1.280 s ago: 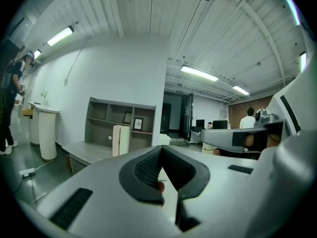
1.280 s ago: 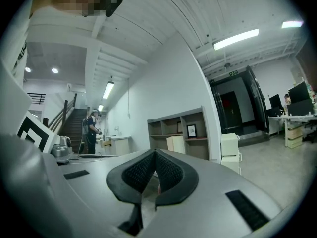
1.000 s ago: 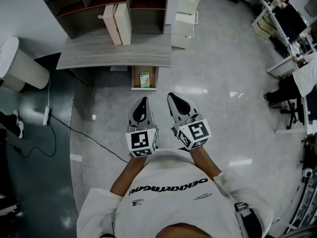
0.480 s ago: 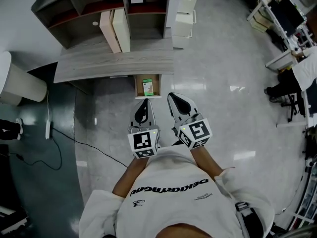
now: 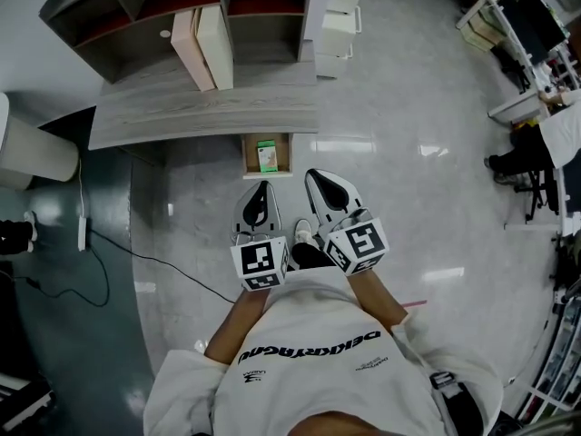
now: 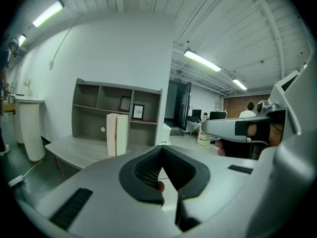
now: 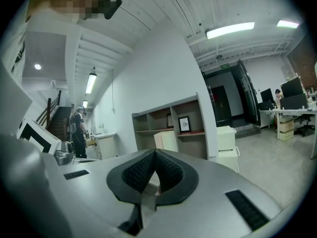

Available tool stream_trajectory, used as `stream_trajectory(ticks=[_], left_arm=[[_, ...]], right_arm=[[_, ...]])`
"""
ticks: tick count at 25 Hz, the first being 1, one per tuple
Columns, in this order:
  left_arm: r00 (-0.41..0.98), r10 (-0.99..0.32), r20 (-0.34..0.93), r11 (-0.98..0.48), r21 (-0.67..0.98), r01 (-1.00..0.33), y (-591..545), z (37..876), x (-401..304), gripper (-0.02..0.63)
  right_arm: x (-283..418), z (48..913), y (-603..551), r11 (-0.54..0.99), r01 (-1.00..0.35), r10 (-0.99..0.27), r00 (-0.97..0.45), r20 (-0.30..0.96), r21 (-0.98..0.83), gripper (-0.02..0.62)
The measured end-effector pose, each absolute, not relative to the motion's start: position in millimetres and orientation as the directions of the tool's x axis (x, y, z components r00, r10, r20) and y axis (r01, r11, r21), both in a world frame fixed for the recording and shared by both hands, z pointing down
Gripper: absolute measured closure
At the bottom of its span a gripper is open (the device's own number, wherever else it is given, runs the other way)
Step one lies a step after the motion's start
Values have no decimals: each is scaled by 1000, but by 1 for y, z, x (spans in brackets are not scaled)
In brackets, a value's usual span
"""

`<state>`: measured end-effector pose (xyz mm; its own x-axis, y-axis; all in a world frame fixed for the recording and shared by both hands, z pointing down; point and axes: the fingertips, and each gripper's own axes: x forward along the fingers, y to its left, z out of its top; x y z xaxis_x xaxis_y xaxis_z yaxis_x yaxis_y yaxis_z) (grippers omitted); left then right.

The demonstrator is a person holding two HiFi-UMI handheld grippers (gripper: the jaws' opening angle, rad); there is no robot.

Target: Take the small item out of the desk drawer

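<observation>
A small green item (image 5: pixel 265 156) lies in the open wooden drawer (image 5: pixel 248 159), which sticks out from under the grey desk (image 5: pixel 209 107). My left gripper (image 5: pixel 264 186) is held over the floor just short of the drawer's front, its jaws shut and empty. My right gripper (image 5: pixel 315 175) is beside it, right of the drawer, also shut with nothing in it. In the left gripper view the shut left gripper (image 6: pixel 161 148) points at the desk (image 6: pixel 74 150). In the right gripper view the right gripper (image 7: pixel 155 151) points at the shelf unit (image 7: pixel 171 128). The drawer is hidden in both gripper views.
A shelf unit (image 5: pixel 145 12) and two tall cream boxes (image 5: pixel 201 48) stand on the desk. A white drawer cabinet (image 5: pixel 340 21) is at its right end. A white bin (image 5: pixel 32 153), a power strip (image 5: pixel 82 232) and a cable (image 5: pixel 172 266) lie left. Office desks (image 5: pixel 526 34) stand far right.
Both grippers have moved forward toward the desk together with the person. The open drawer now lies nearer their fingertips. A shoe has come into sight between them. Both stayed shut.
</observation>
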<state>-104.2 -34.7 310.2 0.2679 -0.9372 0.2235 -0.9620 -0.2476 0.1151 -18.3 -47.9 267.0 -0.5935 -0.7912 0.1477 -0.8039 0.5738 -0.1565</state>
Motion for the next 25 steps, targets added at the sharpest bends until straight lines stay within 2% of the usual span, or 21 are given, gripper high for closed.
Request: stream_trajectory(ticks=[20, 21, 22, 23, 25], left_arm=[[225, -875, 428, -187, 130, -974, -108, 412, -80, 589], [235, -865, 443, -194, 136, -972, -112, 420, -77, 570], [246, -855, 456, -201, 146, -969, -116, 427, -75, 491], [255, -847, 467, -206, 155, -966, -119, 434, -73, 449], [263, -833, 487, -209, 163, -964, -126, 448, -72, 394]], right_arm=[[22, 370, -108, 549, -811, -750, -584, 310, -200, 565], [23, 376, -110, 548, -811, -746, -585, 318, -204, 565], [24, 382, -113, 548, -810, -742, -585, 326, -207, 563], [24, 388, -115, 548, -810, -739, -586, 333, -210, 565], [23, 400, -120, 549, -808, -731, -588, 346, -214, 565]])
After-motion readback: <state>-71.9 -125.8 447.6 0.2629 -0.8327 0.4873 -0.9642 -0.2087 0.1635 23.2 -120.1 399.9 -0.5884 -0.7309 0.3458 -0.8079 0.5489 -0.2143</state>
